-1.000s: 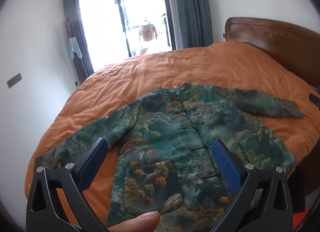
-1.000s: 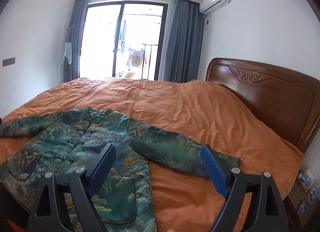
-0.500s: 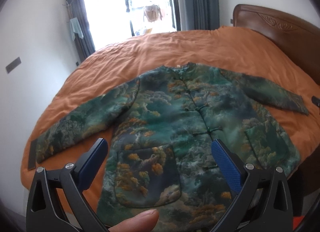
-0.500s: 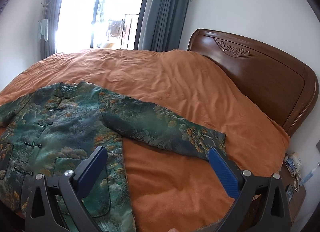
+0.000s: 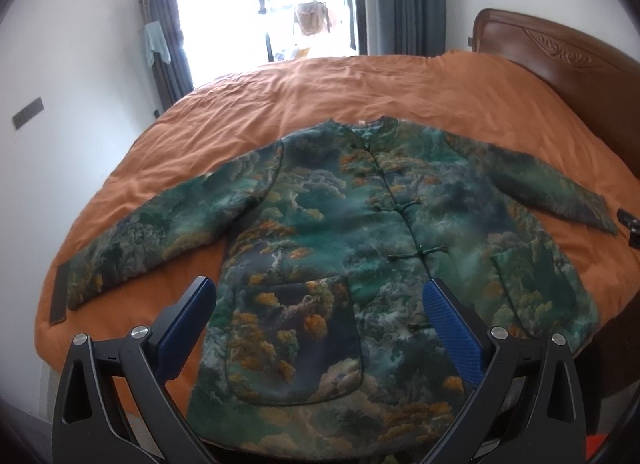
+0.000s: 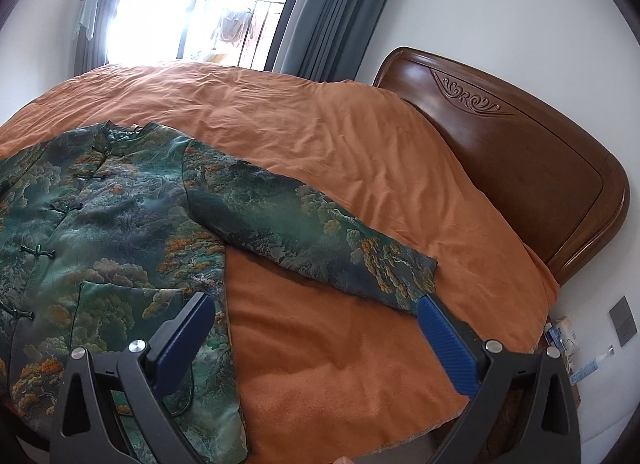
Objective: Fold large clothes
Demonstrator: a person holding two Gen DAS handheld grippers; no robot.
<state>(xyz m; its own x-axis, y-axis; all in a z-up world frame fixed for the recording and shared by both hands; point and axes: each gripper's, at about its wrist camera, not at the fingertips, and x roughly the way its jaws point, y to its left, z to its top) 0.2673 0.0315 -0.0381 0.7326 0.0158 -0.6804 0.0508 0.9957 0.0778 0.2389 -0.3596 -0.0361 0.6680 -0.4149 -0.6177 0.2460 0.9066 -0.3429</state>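
Observation:
A green padded jacket (image 5: 360, 232) with an orange and grey landscape print lies flat, buttoned, front up on the orange bedspread (image 5: 360, 88), both sleeves spread out. My left gripper (image 5: 320, 292) hovers open over the jacket's lower front, above its left pocket, with nothing between its blue pads. In the right wrist view the jacket (image 6: 100, 224) fills the left side and its right sleeve (image 6: 312, 232) reaches toward the headboard. My right gripper (image 6: 312, 304) stands wide open above the bedspread (image 6: 360, 136), its right pad (image 6: 448, 344) just short of the sleeve's cuff.
A carved wooden headboard (image 6: 512, 152) bounds the bed on the right. A bright balcony window with grey curtains (image 5: 304, 0) lies beyond the far edge. A bedside stand with small items (image 6: 564, 344) sits by the wall. The tip of the other gripper (image 5: 630, 224) shows by the cuff.
Both views have tipped downward and moved closer to the bed. The right gripper's jaws have spread wider and swung toward the sleeve's cuff. The thumb has left the left wrist view.

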